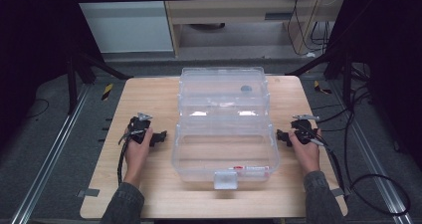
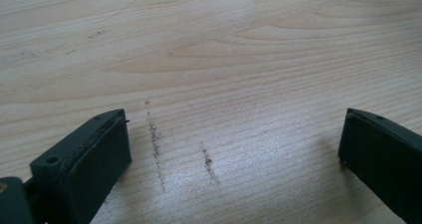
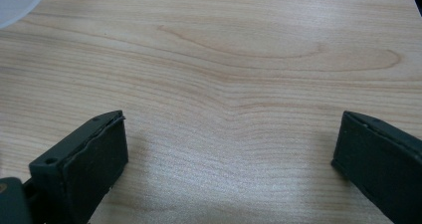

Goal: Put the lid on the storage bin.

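A clear plastic box [image 1: 224,129] with its lid folded back stands in the middle of the wooden table [image 1: 149,92]. Its front latch [image 1: 225,180] faces the person, and a small dark round thing [image 1: 246,89] shows in the far part. My left gripper [image 1: 158,137] rests on the table just left of the box, held in a hand. My right gripper [image 1: 281,136] rests just right of the box. Both are open with nothing between their jaws: bare wood lies between the left gripper [image 2: 234,139] jaws and between the right gripper [image 3: 229,139] jaws.
Faint dark scuff marks [image 2: 157,144] streak the wood by the left gripper. A corner of the clear box [image 3: 17,0] shows at the upper left of the right gripper view. Black frame legs [image 1: 74,74] and cables [image 1: 378,184] surround the table.
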A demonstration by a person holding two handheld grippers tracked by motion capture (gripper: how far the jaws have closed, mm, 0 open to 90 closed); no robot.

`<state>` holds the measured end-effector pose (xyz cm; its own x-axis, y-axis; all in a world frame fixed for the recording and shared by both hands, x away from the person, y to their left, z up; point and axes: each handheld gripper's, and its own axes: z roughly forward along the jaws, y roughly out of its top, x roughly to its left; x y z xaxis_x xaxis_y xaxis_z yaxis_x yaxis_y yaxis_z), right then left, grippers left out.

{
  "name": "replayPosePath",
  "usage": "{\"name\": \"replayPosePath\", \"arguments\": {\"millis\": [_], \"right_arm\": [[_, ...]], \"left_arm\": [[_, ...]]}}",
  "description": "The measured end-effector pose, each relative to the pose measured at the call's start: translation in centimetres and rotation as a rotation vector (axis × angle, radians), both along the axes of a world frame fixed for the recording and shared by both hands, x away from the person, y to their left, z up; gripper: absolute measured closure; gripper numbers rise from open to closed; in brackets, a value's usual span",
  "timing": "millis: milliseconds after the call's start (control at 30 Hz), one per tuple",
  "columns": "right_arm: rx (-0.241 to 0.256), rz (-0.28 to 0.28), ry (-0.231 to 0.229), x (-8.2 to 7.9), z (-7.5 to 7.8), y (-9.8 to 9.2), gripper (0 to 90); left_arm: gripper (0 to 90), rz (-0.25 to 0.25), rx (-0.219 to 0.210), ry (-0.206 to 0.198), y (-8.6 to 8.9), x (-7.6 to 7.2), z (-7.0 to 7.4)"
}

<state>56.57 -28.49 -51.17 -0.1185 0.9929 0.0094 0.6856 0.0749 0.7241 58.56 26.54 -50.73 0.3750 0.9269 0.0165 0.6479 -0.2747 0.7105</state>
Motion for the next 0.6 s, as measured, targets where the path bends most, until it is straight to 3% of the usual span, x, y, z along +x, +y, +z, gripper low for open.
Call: {"name": "replayPosePath", "arguments": {"millis": [167,267,300,333,367,433,467,533,600], "right_arm": [[0.0,0.007,0.004,-0.1,0.0,0.0,0.7],[0.004,0.015,-0.019,-0.7,0.1,-0.5,7.6],[0.005,0.017,-0.026,-0.9,0.1,-0.6,7.8],[-0.008,0.025,-0.042,-1.2,0.3,-0.8,8.5],[-0.023,0.031,-0.054,-1.5,0.5,-0.8,8.6],[-0.033,0.032,-0.063,-1.8,0.9,-0.9,9.4],[-0.068,0.033,-0.085,-2.6,1.8,-1.1,10.9],[-0.072,0.029,-0.088,-3.2,2.3,-1.2,11.4],[-0.133,0.049,-0.122,-5.2,3.9,-1.1,12.3]], "left_arm": [[0.0,-0.043,0.0,-0.001,-0.2,-0.6,0.0],[3.8,-0.099,-0.023,-0.013,-0.3,-1.7,0.5],[3.7,-0.114,-0.008,-0.027,-0.4,-2.1,0.9],[3.7,-0.114,-0.008,-0.027,-0.4,-2.1,0.9],[3.8,-0.122,0.031,-0.07,-0.7,-2.8,1.8],[4.9,-0.125,0.043,-0.092,-0.7,-3.1,2.2],[4.7,-0.131,0.07,-0.132,-0.7,-4.2,3.2],[4.3,-0.137,0.069,-0.136,-0.7,-4.7,3.6],[4.2,-0.2,0.053,-0.142,-0.3,-6.6,5.0]]}}
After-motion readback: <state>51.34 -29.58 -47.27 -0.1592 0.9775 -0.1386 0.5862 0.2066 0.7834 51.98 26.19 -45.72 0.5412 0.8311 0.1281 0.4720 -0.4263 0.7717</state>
